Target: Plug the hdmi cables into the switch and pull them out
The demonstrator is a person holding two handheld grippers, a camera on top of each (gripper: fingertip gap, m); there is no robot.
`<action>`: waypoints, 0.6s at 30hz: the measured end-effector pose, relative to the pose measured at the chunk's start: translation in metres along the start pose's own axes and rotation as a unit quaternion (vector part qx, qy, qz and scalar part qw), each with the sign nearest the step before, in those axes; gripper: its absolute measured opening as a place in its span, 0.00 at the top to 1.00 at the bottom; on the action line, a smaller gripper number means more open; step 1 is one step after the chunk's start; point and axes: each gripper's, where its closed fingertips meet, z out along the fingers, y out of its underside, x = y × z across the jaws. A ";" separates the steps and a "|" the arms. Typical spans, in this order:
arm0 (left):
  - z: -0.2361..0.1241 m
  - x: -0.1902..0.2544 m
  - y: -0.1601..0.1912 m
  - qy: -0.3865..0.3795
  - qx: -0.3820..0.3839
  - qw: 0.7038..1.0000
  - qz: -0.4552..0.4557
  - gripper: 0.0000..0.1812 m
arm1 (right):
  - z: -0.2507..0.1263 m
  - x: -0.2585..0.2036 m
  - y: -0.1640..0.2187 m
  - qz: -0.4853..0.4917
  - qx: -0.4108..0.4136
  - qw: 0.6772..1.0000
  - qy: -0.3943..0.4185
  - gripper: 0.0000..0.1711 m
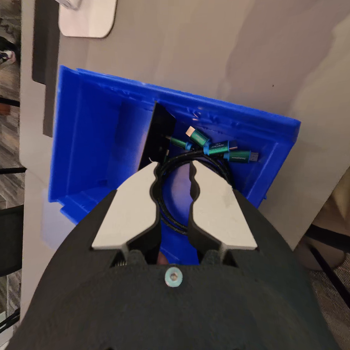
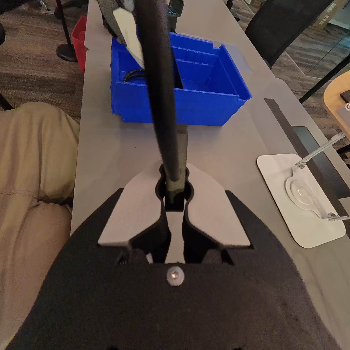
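A blue bin (image 1: 227,111) stands on the grey table and also shows in the right wrist view (image 2: 189,106). Inside it a flat black switch (image 1: 159,132) stands on edge (image 2: 178,77). One green HDMI plug (image 1: 179,143) points into its face; three more green plugs (image 1: 219,147) lie loose beside it. Their black cables (image 1: 189,156) are coiled below. My left gripper (image 1: 174,164) is open just above the coil, and shows in the right wrist view (image 2: 130,37). My right gripper (image 2: 174,170) is well short of the bin, shut on a black rod (image 2: 161,94) that rises past the camera.
A white stand base (image 2: 303,208) sits on the table at the right. A person's beige-clad leg (image 2: 28,170) is at the table's left edge. A red bin (image 2: 79,39) stands on the floor beyond. A black strip (image 2: 284,123) runs along the table. Spacing between my two grippers at the tips: around 25 cm.
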 end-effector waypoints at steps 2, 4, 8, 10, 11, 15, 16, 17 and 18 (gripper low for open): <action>0.014 0.007 0.004 0.009 -0.010 1.000 0.021 0.84 | 0.000 0.001 0.001 0.005 0.001 1.000 -0.001 0.93; 0.027 0.008 0.008 -0.006 -0.023 0.998 0.052 0.84 | 0.000 0.001 0.002 0.008 0.002 1.000 -0.002 0.93; 0.047 0.014 0.019 -0.009 -0.060 0.993 0.102 0.83 | 0.001 0.002 0.002 0.013 0.004 1.000 -0.004 0.93; 0.056 0.016 0.025 -0.006 -0.077 0.989 0.129 0.82 | 0.001 0.002 0.002 0.017 0.006 1.000 -0.006 0.93; 0.060 0.015 0.025 -0.008 -0.077 0.987 0.139 0.82 | 0.001 0.002 0.003 0.019 0.007 1.000 -0.007 0.93; 0.075 0.017 0.027 0.000 -0.079 0.982 0.171 0.83 | 0.003 0.002 0.004 0.020 0.004 1.000 -0.008 0.93; 0.075 0.016 0.026 -0.001 -0.073 0.983 0.170 0.83 | 0.003 0.002 0.004 0.019 0.003 1.000 -0.007 0.93; 0.074 0.013 0.024 -0.008 -0.065 0.984 0.168 0.87 | 0.003 0.002 0.004 0.018 0.002 1.000 -0.006 0.93; 0.073 0.010 0.023 -0.018 -0.058 0.984 0.169 0.90 | 0.003 0.002 0.004 0.018 0.001 1.000 -0.005 0.93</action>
